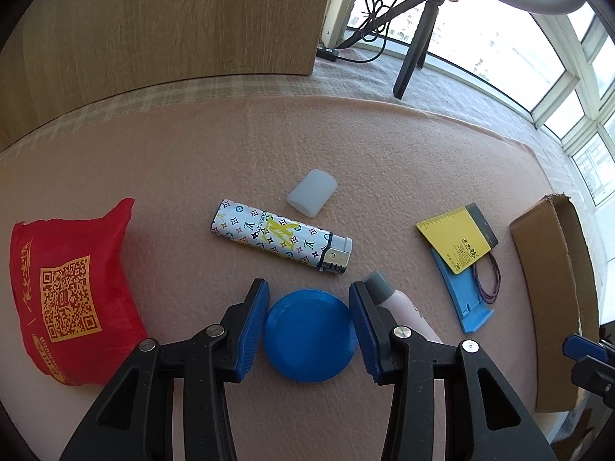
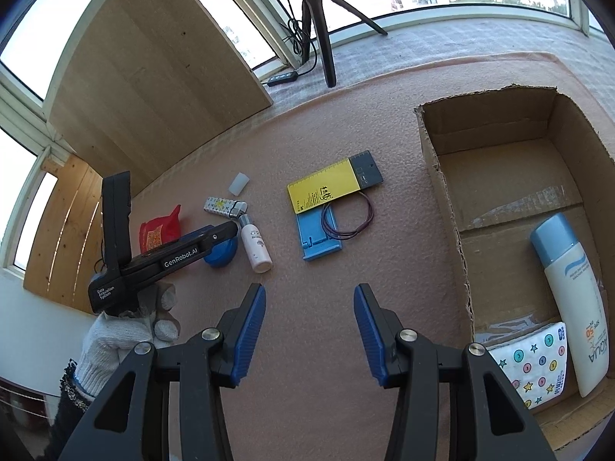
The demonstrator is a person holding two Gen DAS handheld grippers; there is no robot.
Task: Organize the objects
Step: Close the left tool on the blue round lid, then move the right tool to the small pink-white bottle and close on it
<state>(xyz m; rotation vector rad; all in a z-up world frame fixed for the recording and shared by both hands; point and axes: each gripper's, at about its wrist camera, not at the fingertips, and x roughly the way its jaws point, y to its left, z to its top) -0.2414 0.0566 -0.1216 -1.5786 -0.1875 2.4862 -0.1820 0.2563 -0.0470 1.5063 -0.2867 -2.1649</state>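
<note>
We see the left gripper (image 1: 310, 330) low over the pink mat (image 1: 384, 146), its jaws spread to either side of a blue disc (image 1: 309, 335) that lies flat on the mat. The blue pads (image 1: 251, 330) stand just beside the disc's rim; we cannot tell whether they touch it. From the right wrist view, a hand (image 2: 127, 330) in a white knit glove holds this gripper, angled down toward the disc (image 2: 220, 255); its black body reads "GenRobot.AI" and "Data Acquisition System".

The right gripper (image 2: 309, 330) hangs above bare mat with its jaws wide apart and nothing between them.

Just beyond the disc lies a lighter (image 1: 280, 236) printed with a "LOUIS VUITTON" monogram, and past it a small translucent cap (image 1: 312, 193). A pale bottle (image 1: 403, 307) with a grey cap lies beside the right pad. To the left sits a red bag (image 1: 73, 296) bearing a yellow QR code. To the right a yellow notepad (image 1: 457, 240) with a ruler edge overlaps a blue stand (image 1: 467, 299), with a rubber band (image 1: 490, 278) over both.

A cardboard box (image 2: 446, 192) at the right holds a sunscreen bottle (image 2: 572, 299) marked "AQUA" and "SPF 50", next to a white packet (image 2: 538, 365) with stars and numbered dots.
</note>
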